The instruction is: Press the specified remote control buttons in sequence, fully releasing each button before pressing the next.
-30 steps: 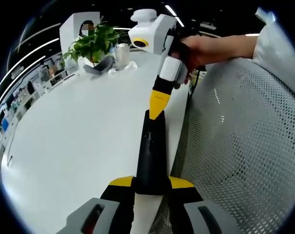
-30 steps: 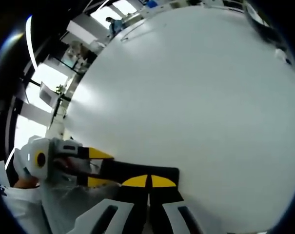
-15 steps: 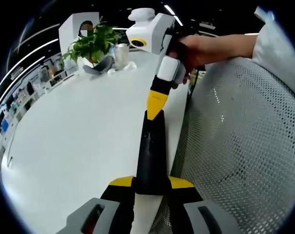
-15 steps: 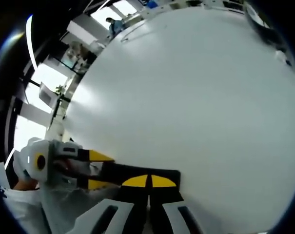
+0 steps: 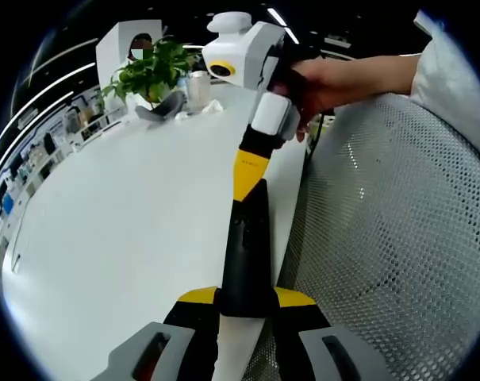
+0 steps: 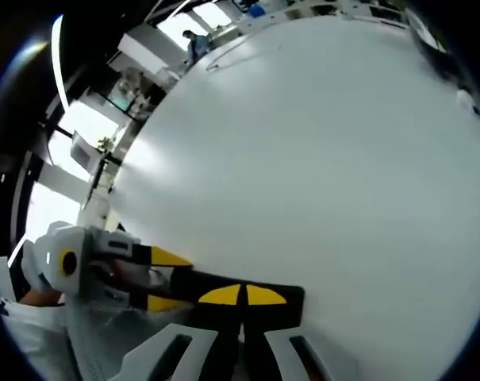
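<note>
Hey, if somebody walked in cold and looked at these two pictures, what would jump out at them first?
Probably the long black remote control, clamped at its near end by the left gripper and jutting out over the big white table. At its far end the right gripper, jaws shut and held by a hand, has its yellow tip down on the remote. After that, the leafy potted plant at the table's far end.

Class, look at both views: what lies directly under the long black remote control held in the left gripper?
Under the long black remote control lies the white table, near its edge; the strip beneath the remote is hidden.
</note>
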A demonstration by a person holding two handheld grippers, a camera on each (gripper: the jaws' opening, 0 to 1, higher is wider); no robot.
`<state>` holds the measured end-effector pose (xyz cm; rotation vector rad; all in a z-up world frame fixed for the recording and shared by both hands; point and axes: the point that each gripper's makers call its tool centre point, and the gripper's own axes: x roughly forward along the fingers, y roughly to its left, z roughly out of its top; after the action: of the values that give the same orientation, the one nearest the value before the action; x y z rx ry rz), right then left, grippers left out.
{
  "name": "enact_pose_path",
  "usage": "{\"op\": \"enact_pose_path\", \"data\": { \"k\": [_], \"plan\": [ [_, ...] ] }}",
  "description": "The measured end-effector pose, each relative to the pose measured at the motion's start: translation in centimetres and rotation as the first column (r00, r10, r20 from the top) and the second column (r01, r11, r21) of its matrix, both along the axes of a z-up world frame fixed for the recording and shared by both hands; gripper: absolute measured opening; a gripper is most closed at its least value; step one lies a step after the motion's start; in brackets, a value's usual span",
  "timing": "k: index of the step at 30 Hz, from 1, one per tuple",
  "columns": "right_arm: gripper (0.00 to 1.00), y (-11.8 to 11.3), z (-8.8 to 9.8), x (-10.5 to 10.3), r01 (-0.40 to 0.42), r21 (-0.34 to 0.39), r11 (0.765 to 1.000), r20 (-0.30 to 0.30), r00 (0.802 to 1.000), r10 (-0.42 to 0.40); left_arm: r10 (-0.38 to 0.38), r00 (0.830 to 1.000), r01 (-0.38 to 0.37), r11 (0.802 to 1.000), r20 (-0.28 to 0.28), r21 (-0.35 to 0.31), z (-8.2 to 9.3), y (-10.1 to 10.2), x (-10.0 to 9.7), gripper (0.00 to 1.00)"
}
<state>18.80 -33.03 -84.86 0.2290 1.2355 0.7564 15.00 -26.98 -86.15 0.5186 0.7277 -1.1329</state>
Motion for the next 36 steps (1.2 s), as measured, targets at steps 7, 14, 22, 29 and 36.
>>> {"op": "enact_pose_path", "data": {
  "k": [7, 14, 22, 29, 36],
  "plan": [
    [0.00, 0.21, -0.30, -0.11, -0.046, -0.024, 0.999, 0.059, 0.997, 0.047, 0.000, 1.000, 0.000, 1.000, -0.001, -0.001, -0.03, -0.01, 0.02, 0.25],
    [0.00, 0.08, -0.26, 0.00, -0.009, 0.004, 1.000, 0.029, 1.000, 0.009, -0.001, 1.000, 0.001, 1.000, 0.000, -0.001, -0.07, -0.04, 0.03, 0.25],
    [0.00, 0.12, -0.46, -0.03, -0.049, -0.027, 0.998, 0.085, 0.995, 0.051, -0.001, 1.000, 0.001, 1.000, -0.001, -0.003, -0.03, -0.08, -0.03, 0.25],
    [0.00, 0.10, -0.39, -0.01, -0.035, -0.015, 0.999, 0.068, 0.997, 0.036, 0.000, 1.000, 0.000, 1.000, -0.001, -0.004, -0.01, -0.08, -0.06, 0.25],
    [0.00, 0.15, -0.30, -0.05, -0.019, 0.000, 1.000, 0.046, 0.999, 0.019, 0.001, 1.000, -0.001, 1.000, -0.001, -0.005, 0.02, -0.07, -0.08, 0.24]
  ]
}}
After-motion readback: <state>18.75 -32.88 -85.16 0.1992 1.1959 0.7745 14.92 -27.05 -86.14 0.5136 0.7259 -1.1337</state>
